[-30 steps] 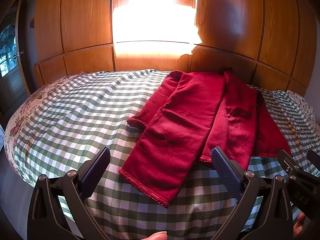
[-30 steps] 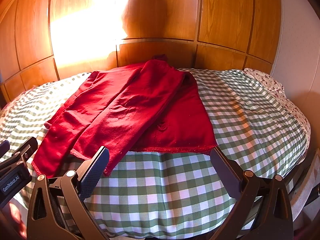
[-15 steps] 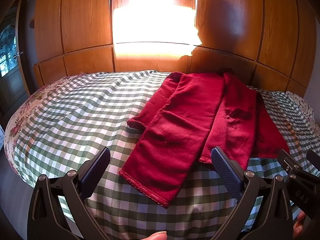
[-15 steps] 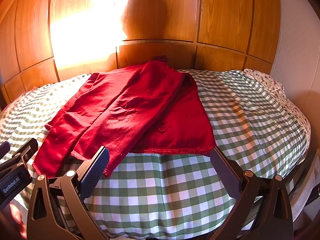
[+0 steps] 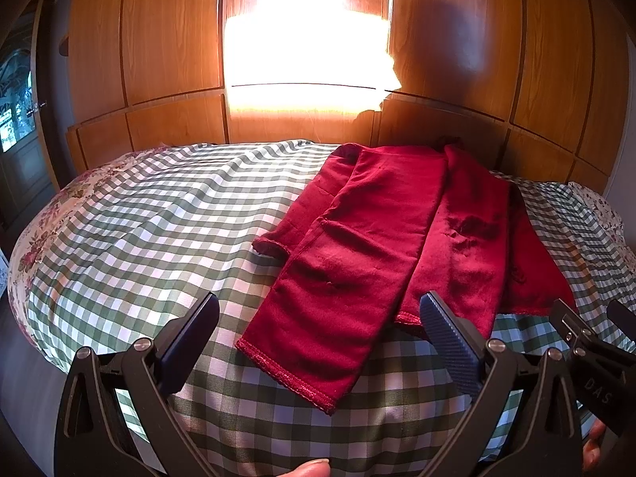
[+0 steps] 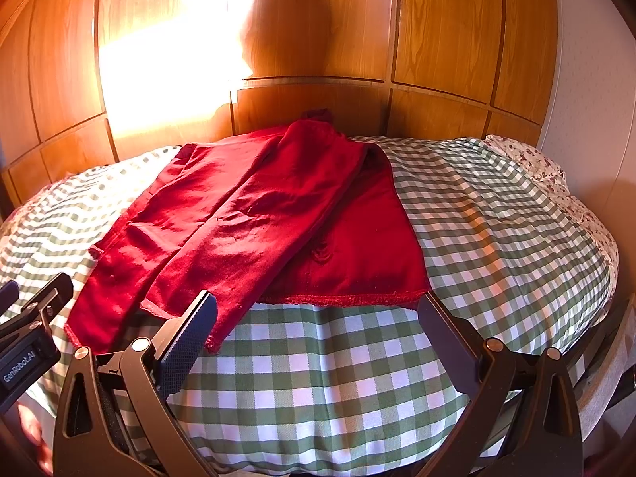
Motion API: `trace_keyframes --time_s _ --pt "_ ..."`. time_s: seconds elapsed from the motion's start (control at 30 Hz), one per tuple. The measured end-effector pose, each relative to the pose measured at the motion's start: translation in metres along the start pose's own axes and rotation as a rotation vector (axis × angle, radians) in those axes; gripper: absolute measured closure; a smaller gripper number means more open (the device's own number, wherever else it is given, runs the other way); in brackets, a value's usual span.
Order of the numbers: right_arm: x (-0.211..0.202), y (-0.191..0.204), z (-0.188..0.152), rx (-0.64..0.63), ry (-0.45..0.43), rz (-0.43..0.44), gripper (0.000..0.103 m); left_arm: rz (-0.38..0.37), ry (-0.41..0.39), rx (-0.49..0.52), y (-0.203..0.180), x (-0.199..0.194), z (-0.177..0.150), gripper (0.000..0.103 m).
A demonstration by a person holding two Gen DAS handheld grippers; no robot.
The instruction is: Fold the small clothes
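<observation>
**Red garment spread on the checked bed, both tongs wide apart**

We hold the left tongs (image 5: 318, 330) above the near edge of the bed (image 5: 139, 238), their fingers spread wide with nothing between them. In the left wrist view the red garment (image 5: 377, 238) lies right of centre on the green-and-white checked cover, reaching from the upper middle of the frame down towards the lower middle. Two long panels are folded over its body and lie side by side; the hemmed end of the left one sits lowest, just above the gap between our fingers. A thumb tip (image 5: 308, 468) shows at the bottom edge.

We hold the right tongs (image 6: 318, 326) equally wide and empty. In the right wrist view the garment (image 6: 278, 218) fills the centre and left of the frame, its straight hem (image 6: 346, 299) running across just above the fingers. The left tongs (image 6: 28, 330) appear at the lower left edge, near the garment's lowest corner; we cannot tell whether they touch it.

Behind the bed stand wooden panels (image 6: 437, 39), carrying a bright patch of sunlight and a person's shadow (image 6: 286, 20). Floral fabric (image 6: 532, 159) shows at the bed's far right.
</observation>
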State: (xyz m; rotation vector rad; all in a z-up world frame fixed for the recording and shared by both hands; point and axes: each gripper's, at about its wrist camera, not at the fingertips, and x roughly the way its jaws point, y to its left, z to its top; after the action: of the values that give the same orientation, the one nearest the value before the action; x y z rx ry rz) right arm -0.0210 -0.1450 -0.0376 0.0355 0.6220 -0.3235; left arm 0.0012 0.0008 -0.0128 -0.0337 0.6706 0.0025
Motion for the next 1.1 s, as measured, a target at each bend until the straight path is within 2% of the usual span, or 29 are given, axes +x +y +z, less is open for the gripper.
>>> trace_keyframes --time_s 0.2,0.37,0.4,0.43,0.5,0.53,0.63,0.67,0.7,0.73,0.77,0.8,0.83,0.93,0.97,1.1 --pt "0.008 -0.007 -0.001 0.023 0.029 0.021 0.003 -0.009 0.050 0.026 0.003 0.013 0.002 0.003" --pt "0.019 -0.014 -0.003 0.052 0.085 0.131 0.003 -0.027 0.090 0.053 0.016 0.025 0.000 0.003" --pt "0.022 -0.015 -0.002 0.061 0.097 0.164 0.008 -0.040 0.091 0.068 0.018 0.026 -0.001 0.006" --pt "0.026 -0.016 -0.002 0.067 0.115 0.194 0.022 -0.058 0.098 0.084 0.019 0.028 -0.001 0.008" --pt "0.041 -0.012 -0.001 0.084 0.191 0.285 0.036 -0.095 0.122 0.116 0.018 0.034 -0.004 0.015" --pt "0.047 -0.008 -0.002 0.083 0.216 0.315 0.041 -0.111 0.131 0.135 0.016 0.037 -0.007 0.015" --pt "0.072 0.009 -0.006 0.097 0.322 0.436 0.044 -0.115 0.171 0.214 0.008 0.049 -0.021 0.015" --pt "0.080 0.017 -0.007 0.094 0.350 0.460 0.044 -0.109 0.192 0.240 0.005 0.055 -0.027 0.021" --pt "0.089 0.027 -0.009 0.070 0.370 0.464 0.046 -0.097 0.224 0.259 0.003 0.064 -0.032 0.035" --pt "0.094 0.036 -0.010 0.041 0.373 0.460 0.056 -0.105 0.249 0.264 0.001 0.070 -0.036 0.040" --pt "0.094 0.044 -0.009 0.007 0.368 0.456 0.061 -0.117 0.235 0.258 0.001 0.070 -0.035 0.051" --pt "0.092 0.049 -0.008 -0.016 0.365 0.471 0.076 -0.145 0.226 0.260 -0.001 0.068 -0.033 0.083" --pt "0.089 0.051 -0.003 -0.037 0.360 0.498 0.090 -0.163 0.230 0.257 -0.002 0.066 -0.027 0.089" --pt "0.069 0.036 0.020 -0.039 0.268 0.525 0.095 -0.256 0.196 0.133 0.012 0.058 0.003 0.092" --pt "0.059 0.021 0.035 -0.021 0.212 0.516 0.095 -0.276 0.171 0.102 0.018 0.055 0.015 0.092" --pt "0.049 -0.048 0.087 0.084 0.061 0.396 0.095 -0.296 0.076 -0.001 0.046 0.056 0.075 0.092"
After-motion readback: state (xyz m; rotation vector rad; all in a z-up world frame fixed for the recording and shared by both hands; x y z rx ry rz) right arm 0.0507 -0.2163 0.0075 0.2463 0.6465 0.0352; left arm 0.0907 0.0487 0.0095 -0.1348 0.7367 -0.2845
